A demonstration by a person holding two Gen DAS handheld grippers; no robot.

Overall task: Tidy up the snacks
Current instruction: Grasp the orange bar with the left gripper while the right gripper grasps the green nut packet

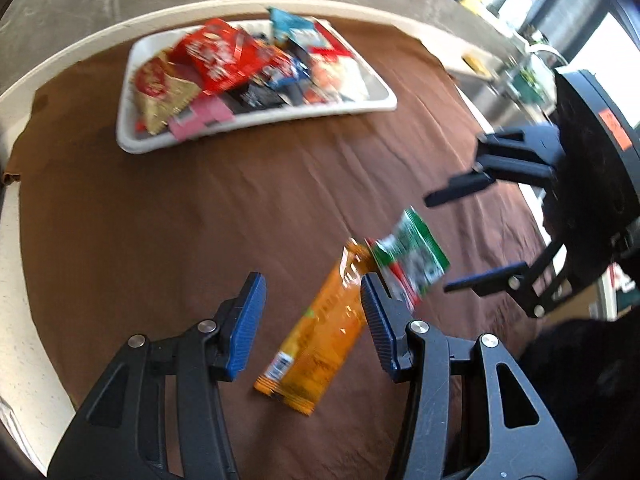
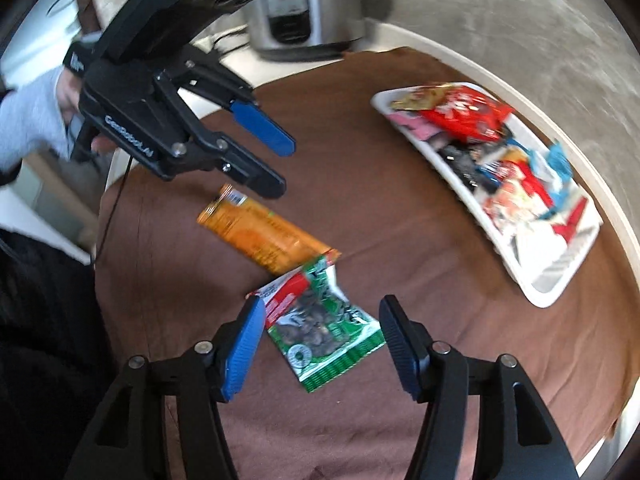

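An orange snack packet (image 1: 316,332) lies flat on the brown cloth, with a green and red packet (image 1: 412,256) overlapping its far end. My left gripper (image 1: 312,316) is open above the orange packet. My right gripper (image 2: 320,340) is open, its fingers either side of the green packet (image 2: 324,332). The orange packet (image 2: 260,236) lies just beyond it. The left gripper also shows in the right wrist view (image 2: 276,164), and the right gripper in the left wrist view (image 1: 444,240). A white tray (image 1: 380,108) at the far side holds several snack packets.
The brown cloth (image 1: 240,208) covers a round white table (image 1: 24,248). A steel cooker (image 2: 308,4) stands past the table edge behind the left gripper. The tray also shows at the right in the right wrist view (image 2: 540,296).
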